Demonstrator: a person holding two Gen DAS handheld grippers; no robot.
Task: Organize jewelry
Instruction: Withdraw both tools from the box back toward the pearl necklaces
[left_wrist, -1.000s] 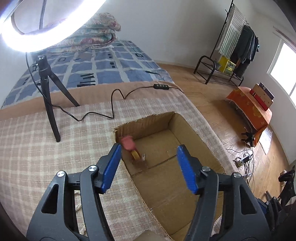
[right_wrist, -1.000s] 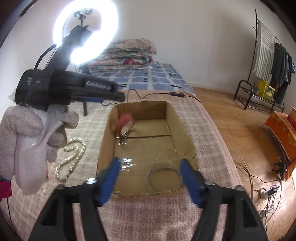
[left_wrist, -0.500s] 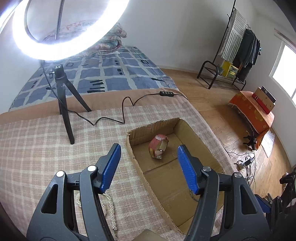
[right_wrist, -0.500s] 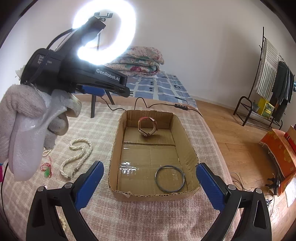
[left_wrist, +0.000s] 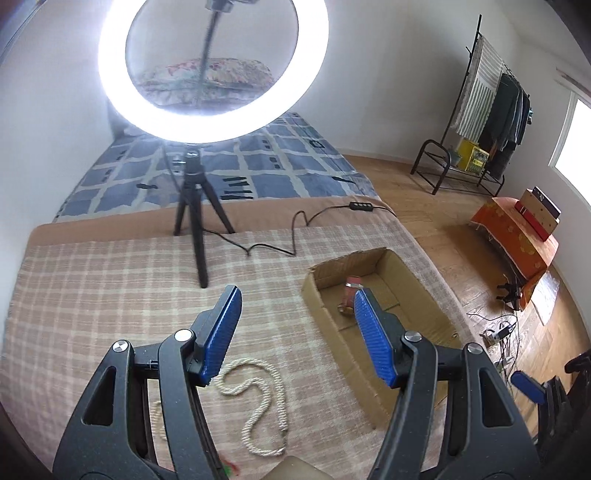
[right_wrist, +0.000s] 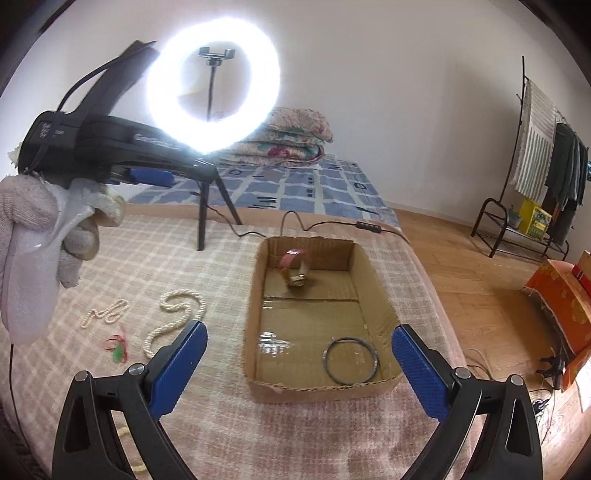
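Two pieces, the pink watch (right_wrist: 294, 271) and a dark bangle (right_wrist: 351, 360), sit in the cardboard box (right_wrist: 255, 295), so with both the left gripper (left_wrist: 295, 334) and right gripper (right_wrist: 299, 373) spread empty, I aim the left low over the thick pearl necklace (left_wrist: 258, 402) on the blanket beside the box and pinch one bunched strand.

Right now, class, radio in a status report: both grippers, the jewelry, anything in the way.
Left gripper open, empty. Right gripper open, empty. Watch and bangle in box; pearl necklace on blanket. Nothing blocking it.

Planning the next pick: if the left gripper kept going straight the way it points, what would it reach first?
Probably the plaid blanket, just ahead of the pearl necklace; the left gripper is open and aimed left of the cardboard box. Depth is unclear.
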